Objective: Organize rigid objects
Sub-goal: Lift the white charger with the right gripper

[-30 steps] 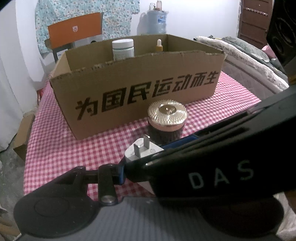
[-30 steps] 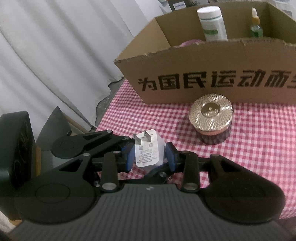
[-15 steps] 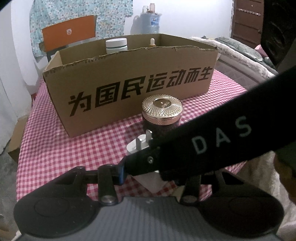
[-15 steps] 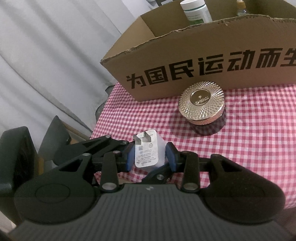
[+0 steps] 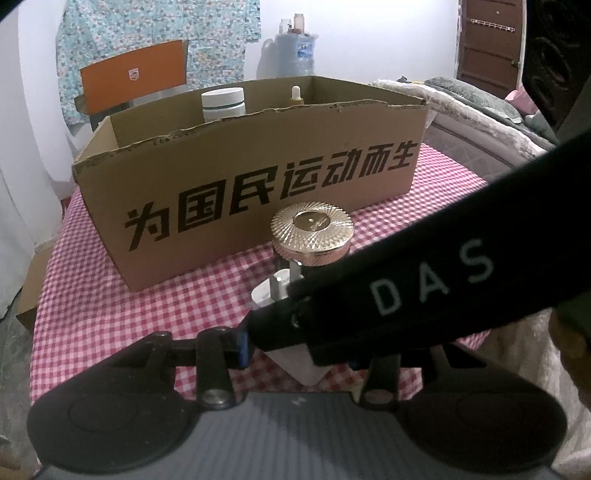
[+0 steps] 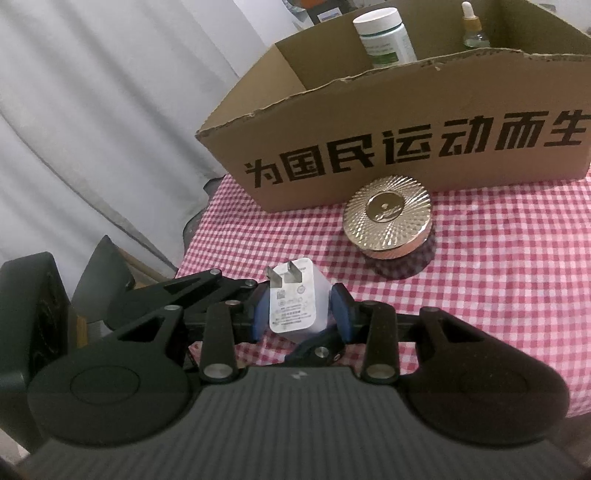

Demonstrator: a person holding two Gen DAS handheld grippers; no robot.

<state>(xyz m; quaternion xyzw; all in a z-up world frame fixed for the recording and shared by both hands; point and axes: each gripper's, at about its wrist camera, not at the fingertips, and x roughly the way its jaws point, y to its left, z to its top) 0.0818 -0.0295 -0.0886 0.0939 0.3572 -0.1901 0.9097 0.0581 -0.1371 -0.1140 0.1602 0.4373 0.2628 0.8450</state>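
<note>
My right gripper [image 6: 298,314] is shut on a white charger plug [image 6: 293,301], prongs pointing up and away, held above the checked tablecloth. In the left wrist view the same plug [image 5: 273,295] shows partly behind the black right gripper body [image 5: 424,280], which crosses in front of my left gripper [image 5: 299,350]; its blue left pad [image 5: 243,345] stands beside the plug, the right pad is hidden. A gold-lidded jar [image 6: 388,219] stands on the cloth in front of the open cardboard box [image 6: 406,147].
The box holds a white bottle [image 6: 384,37] and a small dropper bottle [image 6: 472,26]. The red checked cloth [image 6: 498,295] covers the table; its left edge drops off near grey curtains. A bed [image 5: 480,110] lies to the right, an orange chair [image 5: 133,77] behind.
Both grippers have risen and drawn back a little with the plug between them; the right gripper body now covers more of the left view. The jar and box have not moved.
</note>
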